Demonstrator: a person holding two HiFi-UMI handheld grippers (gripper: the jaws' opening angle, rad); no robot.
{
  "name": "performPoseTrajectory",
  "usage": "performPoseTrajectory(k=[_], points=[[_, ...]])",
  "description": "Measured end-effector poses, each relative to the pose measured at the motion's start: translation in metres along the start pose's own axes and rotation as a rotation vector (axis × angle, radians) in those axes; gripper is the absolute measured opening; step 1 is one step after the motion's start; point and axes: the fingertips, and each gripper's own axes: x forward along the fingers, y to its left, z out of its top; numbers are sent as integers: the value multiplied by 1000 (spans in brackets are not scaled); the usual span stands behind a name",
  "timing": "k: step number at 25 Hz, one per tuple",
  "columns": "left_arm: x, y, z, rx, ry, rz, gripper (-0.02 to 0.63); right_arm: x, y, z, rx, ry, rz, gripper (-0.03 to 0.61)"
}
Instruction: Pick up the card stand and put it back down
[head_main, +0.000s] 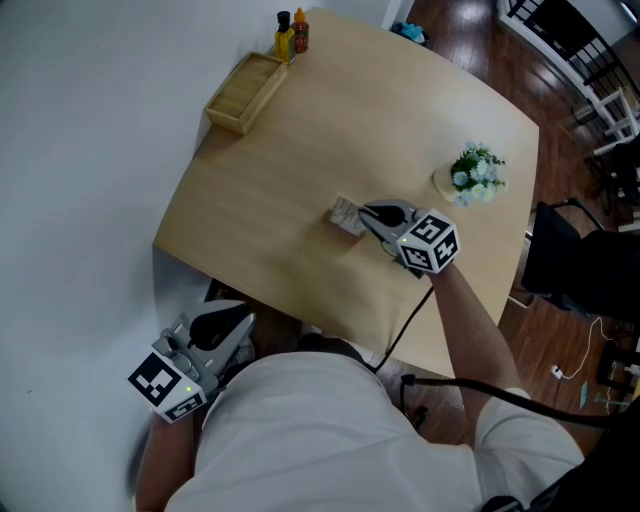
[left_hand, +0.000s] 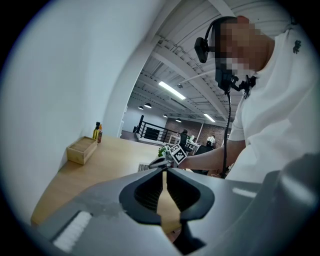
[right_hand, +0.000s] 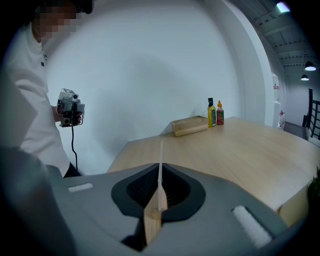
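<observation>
The card stand (head_main: 347, 214), a small wooden base holding a thin pale card, sits near the middle of the wooden table (head_main: 280, 180). My right gripper (head_main: 366, 216) is shut on it from the right. In the right gripper view the card (right_hand: 160, 160) stands edge-on between the pads, with its wooden base (right_hand: 152, 222) below, and the right gripper (right_hand: 160, 192) is closed on both sides of it. My left gripper (head_main: 243, 325) is held off the table's near-left edge with nothing in it. In the left gripper view its jaws meet, so the left gripper (left_hand: 165, 176) is shut.
A wooden tray (head_main: 245, 92) lies at the table's far left, with two sauce bottles (head_main: 291, 33) behind it. A small pot of flowers (head_main: 474, 176) stands to the right of the stand. A dark chair (head_main: 562, 262) is beside the table's right edge.
</observation>
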Motion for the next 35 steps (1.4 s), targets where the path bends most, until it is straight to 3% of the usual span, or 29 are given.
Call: performPoseTrajectory(k=[22, 28, 35], points=[[-36, 12, -1, 30, -40, -74, 31, -42, 15, 65, -63, -51, -112, 20], [-60, 15, -4, 49, -53, -99, 31, -51, 49, 86, -83, -72, -141, 20], [-96, 16, -10, 78, -65, -132, 31, -55, 118, 109, -118, -88, -140, 20]])
